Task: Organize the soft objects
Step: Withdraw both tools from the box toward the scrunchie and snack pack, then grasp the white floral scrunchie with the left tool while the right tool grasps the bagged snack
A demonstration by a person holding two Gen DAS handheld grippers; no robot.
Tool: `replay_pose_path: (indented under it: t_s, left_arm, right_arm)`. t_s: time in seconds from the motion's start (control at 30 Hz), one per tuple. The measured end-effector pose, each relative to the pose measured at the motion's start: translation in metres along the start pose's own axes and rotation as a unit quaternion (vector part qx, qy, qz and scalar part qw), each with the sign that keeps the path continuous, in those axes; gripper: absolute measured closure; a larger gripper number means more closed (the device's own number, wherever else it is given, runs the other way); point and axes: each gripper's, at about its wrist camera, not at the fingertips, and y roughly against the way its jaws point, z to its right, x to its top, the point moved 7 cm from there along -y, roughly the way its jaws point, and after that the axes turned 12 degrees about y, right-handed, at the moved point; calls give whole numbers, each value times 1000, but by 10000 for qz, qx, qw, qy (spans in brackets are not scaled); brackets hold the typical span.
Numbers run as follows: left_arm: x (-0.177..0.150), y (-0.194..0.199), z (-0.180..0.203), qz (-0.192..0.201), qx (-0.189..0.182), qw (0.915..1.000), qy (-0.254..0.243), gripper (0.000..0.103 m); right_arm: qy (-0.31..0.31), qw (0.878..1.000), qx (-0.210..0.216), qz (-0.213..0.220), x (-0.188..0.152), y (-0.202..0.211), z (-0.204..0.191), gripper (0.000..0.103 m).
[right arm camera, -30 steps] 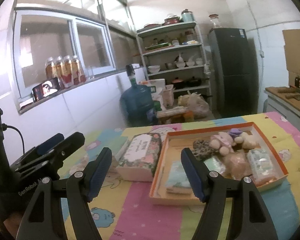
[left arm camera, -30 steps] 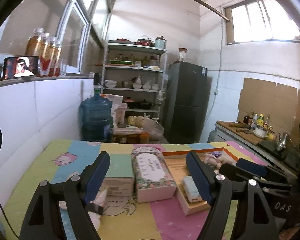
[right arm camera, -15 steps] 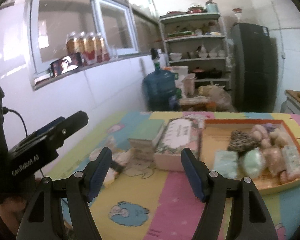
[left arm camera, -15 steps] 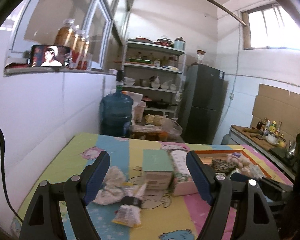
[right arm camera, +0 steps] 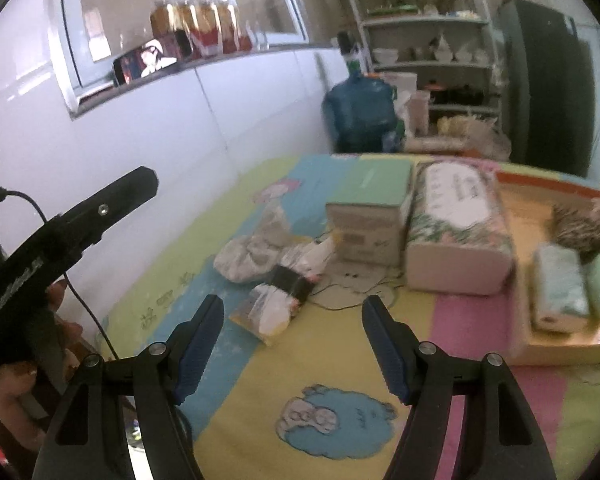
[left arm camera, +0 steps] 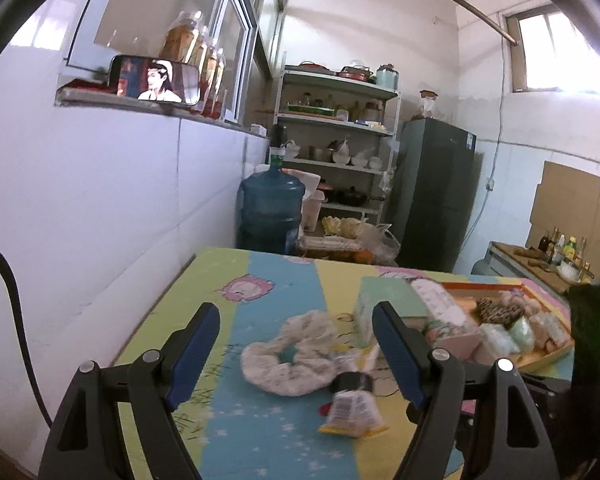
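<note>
— What do you see along your left tongs (left arm camera: 296,348)?

— They stand wide apart with nothing between the blue pads. Past them, at lower centre, a white scrunchie (left arm camera: 290,354) lies flat on the worktop (left arm camera: 260,280), its ring open upward. Touching its right edge is a small banded packet (left arm camera: 354,404); its long axis runs from the lower centre up toward the right, the twisted end pointing at the green-topped box (left arm camera: 384,300). Right of that box lies a floral tissue pack (left arm camera: 444,312), then the orange-rimmed tray (left arm camera: 540,356) at the right edge, holding soft items too blurred to tell apart.

— And along the right?

— My right tongs (right arm camera: 292,340) are just as wide, gripping nothing. The banded packet (right arm camera: 280,296) sits just above the gap between the pads, slanting from lower left to upper right, its wide printed end toward me. The scrunchie (right arm camera: 252,256) is bunched up just beyond it on the left. The green-topped box (right arm camera: 370,220) and floral tissue pack (right arm camera: 456,228) stand side by side at centre right, long axes running away from me. The tray (right arm camera: 556,344) is at the right edge. My left tongs (right arm camera: 80,216) show at the left edge; from here I cannot tell how open they are.
</note>
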Motion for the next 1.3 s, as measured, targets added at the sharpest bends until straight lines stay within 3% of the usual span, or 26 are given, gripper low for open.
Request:
replay_pose_path:
  t_s: [0.53,0.7,0.93,1.07,1.3]
  left_arm:
    - [-5,-27,-45,-434,-214,9988,-89,25]
    - [-9,-49,-50,-745,-243,9968,-141,25]
    - [-20,-75,-52,-1071,-305,9938,-31,25]
    - [-26,-85,-48,-1184,-297,9925,-55,25]
    - [-35,-100,-35,-1557,-541,9862,-145,25]
  right_arm:
    - [-507,9966,-155,-631,7,-69,2,30]
    - [-397,9953,-161,-864,3,-86,-4,30]
    - [-233,9953,-350,-872,5,-95,-6,30]
    - [-35,9951,-413,-895,5,-96,-12,46]
    - [-100,9965,-239,-800,-4,-83,-7,50]
